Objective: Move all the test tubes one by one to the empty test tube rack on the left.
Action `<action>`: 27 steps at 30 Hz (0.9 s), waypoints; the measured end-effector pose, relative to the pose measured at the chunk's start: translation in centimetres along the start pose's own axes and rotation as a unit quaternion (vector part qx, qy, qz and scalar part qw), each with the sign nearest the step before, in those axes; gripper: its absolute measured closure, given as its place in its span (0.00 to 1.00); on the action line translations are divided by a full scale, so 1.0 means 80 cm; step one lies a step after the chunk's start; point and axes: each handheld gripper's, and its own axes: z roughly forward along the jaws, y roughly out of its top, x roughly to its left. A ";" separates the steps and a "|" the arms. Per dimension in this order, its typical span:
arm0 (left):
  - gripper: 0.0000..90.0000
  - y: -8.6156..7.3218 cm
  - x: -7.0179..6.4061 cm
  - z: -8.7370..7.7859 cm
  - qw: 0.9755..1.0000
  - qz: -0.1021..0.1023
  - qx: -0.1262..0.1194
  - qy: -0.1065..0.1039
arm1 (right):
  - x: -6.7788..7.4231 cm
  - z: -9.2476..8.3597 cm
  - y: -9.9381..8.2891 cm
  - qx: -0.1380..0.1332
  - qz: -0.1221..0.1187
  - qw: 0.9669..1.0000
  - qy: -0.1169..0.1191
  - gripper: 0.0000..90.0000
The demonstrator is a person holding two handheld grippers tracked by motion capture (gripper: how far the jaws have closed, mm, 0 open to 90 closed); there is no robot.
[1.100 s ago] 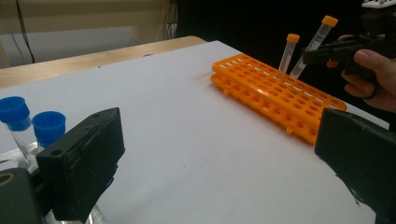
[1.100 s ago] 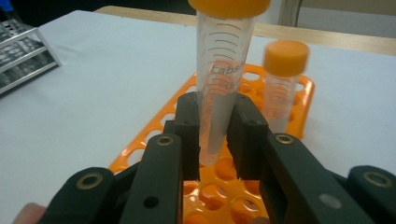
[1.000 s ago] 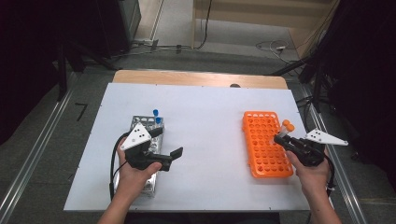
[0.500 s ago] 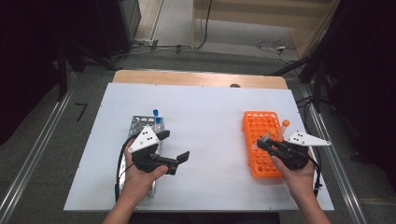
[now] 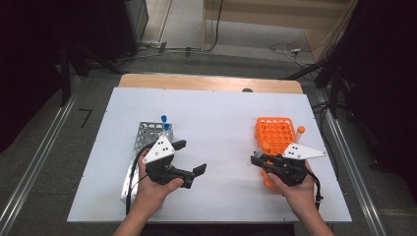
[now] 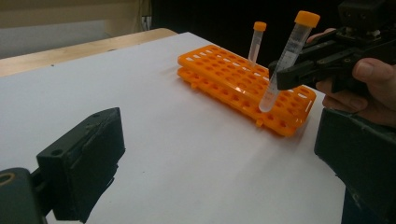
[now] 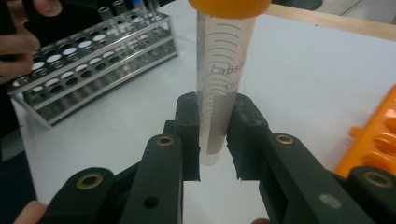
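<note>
My right gripper (image 5: 256, 160) is shut on a clear tube with an orange cap (image 5: 266, 146), held upright over the near left corner of the orange rack (image 5: 276, 129). In the right gripper view the pads (image 7: 188, 122) press the tube (image 7: 223, 70) from both sides. The left gripper view shows that tube (image 6: 286, 59) tilted, its tip just above the orange rack (image 6: 224, 74). A second orange-capped tube (image 5: 299, 132) stands in the rack. My left gripper (image 5: 190, 157) is open and holds nothing, beside the metal rack (image 5: 145, 138).
Two blue-capped tubes (image 5: 164, 123) stand at the far end of the metal rack. Both racks lie on a white board (image 5: 221, 110) with a wooden table edge (image 5: 206, 82) behind it. Cables and metal rails run along the floor on both sides.
My right gripper has carried the orange-capped tube leftward, from the orange rack's right side to its near left corner. The left hand has hardly moved.
</note>
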 end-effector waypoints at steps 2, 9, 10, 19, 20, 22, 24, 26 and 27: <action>0.03 0.000 -0.003 0.002 1.000 -0.001 -0.002 -0.004 | 0.006 0.005 0.001 0.002 -0.002 1.000 0.008 0.81; 0.04 0.001 -0.014 0.012 1.000 0.002 0.004 -0.024 | 0.029 0.021 0.002 0.013 -0.016 0.999 0.034 0.81; 0.04 0.001 -0.016 0.014 1.000 0.001 0.004 -0.028 | 0.033 0.023 0.003 0.014 -0.017 0.999 0.040 0.81; 0.15 0.000 -0.032 0.026 0.998 0.009 0.008 -0.067 | 0.062 0.042 0.004 0.033 -0.034 0.996 0.071 0.81; 0.19 0.000 -0.035 0.027 0.997 0.010 0.007 -0.074 | 0.064 0.044 0.003 0.034 -0.036 0.996 0.072 0.81; 0.25 0.001 -0.039 0.030 0.996 0.013 0.011 -0.084 | 0.070 0.048 0.003 0.038 -0.041 0.995 0.077 0.81; 0.31 0.001 -0.043 0.032 0.996 0.017 0.015 -0.091 | 0.074 0.050 0.003 0.040 -0.044 0.995 0.081 0.81; 0.37 0.000 -0.045 0.035 0.995 0.019 0.016 -0.100 | 0.078 0.052 0.003 0.042 -0.047 0.994 0.084 0.81; 0.39 0.000 -0.047 0.036 0.994 0.019 0.017 -0.104 | 0.080 0.053 0.003 0.045 -0.050 0.994 0.085 0.81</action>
